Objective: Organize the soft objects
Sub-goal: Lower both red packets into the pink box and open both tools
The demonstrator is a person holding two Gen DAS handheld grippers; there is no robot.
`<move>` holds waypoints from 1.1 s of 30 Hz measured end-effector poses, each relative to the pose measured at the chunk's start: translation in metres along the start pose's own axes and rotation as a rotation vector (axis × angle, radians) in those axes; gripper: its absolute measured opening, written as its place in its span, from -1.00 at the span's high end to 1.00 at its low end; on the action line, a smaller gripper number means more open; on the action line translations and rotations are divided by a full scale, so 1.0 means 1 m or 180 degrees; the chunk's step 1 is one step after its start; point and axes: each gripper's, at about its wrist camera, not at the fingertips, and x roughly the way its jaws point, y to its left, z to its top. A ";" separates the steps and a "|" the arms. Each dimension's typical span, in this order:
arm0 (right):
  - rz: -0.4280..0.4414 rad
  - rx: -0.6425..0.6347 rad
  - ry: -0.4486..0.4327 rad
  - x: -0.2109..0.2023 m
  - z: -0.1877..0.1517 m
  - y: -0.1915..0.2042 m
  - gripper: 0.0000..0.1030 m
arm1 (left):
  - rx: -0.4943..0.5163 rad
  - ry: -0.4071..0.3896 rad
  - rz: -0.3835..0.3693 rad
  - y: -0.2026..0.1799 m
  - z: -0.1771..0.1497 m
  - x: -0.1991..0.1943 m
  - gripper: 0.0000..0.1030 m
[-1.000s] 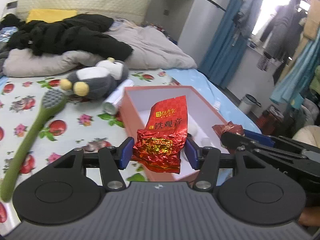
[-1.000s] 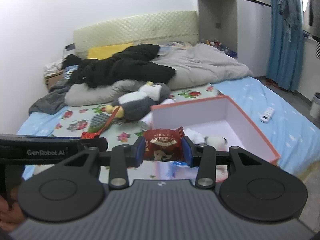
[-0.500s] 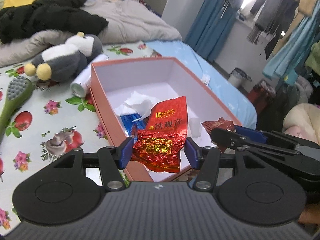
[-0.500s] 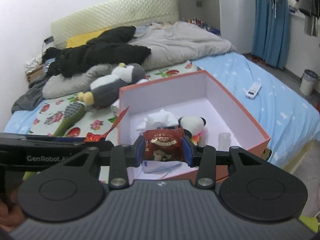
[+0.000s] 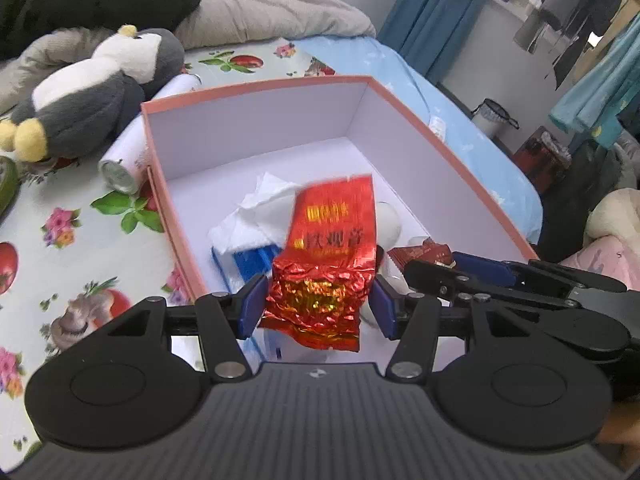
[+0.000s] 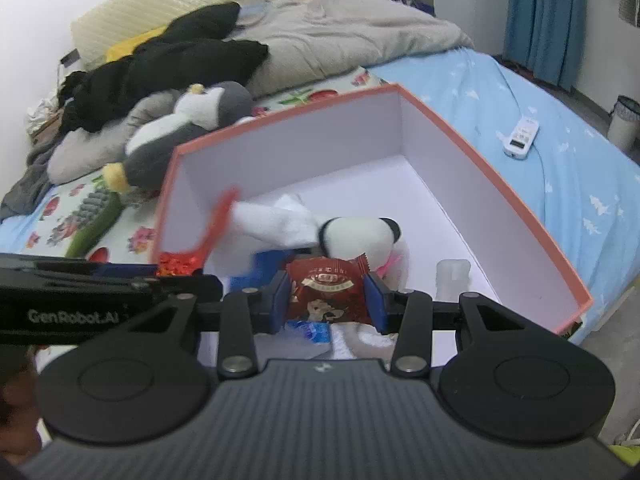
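Left wrist view: our left tool (image 5: 318, 306) pinched a crinkled red foil tea packet (image 5: 326, 268) above the open pink cardboard box (image 5: 256, 88). Our right tool (image 6: 327, 297) clamped a glossy dark-red snack sachet (image 6: 325, 294) there too. Since a second before, both had moved from the bed's (image 6: 540, 104) edge over the box interior.

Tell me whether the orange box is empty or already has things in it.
Not empty. The orange box already holds white tissue, a small black-and-white plush and a blue packet on its floor.
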 end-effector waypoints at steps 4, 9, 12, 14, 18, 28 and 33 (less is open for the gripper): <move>-0.0048 0.0051 0.0118 0.023 0.002 -0.013 0.13 | -0.0007 0.0125 -0.0019 0.000 0.014 0.032 -0.18; -0.0076 0.0083 0.0289 0.047 0.002 -0.022 0.09 | 0.0032 0.0228 -0.0033 -0.001 0.022 0.062 -0.18; -0.0050 0.0096 0.0350 0.054 0.002 -0.023 0.09 | -0.0008 0.0226 -0.0046 0.002 0.024 0.070 -0.19; -0.0034 0.0116 0.0375 0.056 0.003 -0.024 0.08 | 0.0008 0.0232 -0.0043 0.002 0.026 0.072 -0.20; -0.0016 0.0144 0.0342 0.046 0.005 -0.023 -0.11 | 0.0025 0.0222 -0.0021 0.000 0.028 0.068 -0.20; -0.0054 0.0077 0.0012 -0.018 0.009 -0.009 -0.16 | 0.0039 -0.0066 -0.0030 -0.009 0.025 0.002 -0.20; -0.0059 0.0042 -0.0224 -0.064 0.010 0.001 -0.16 | 0.0049 -0.0297 -0.0035 -0.016 0.019 -0.048 -0.20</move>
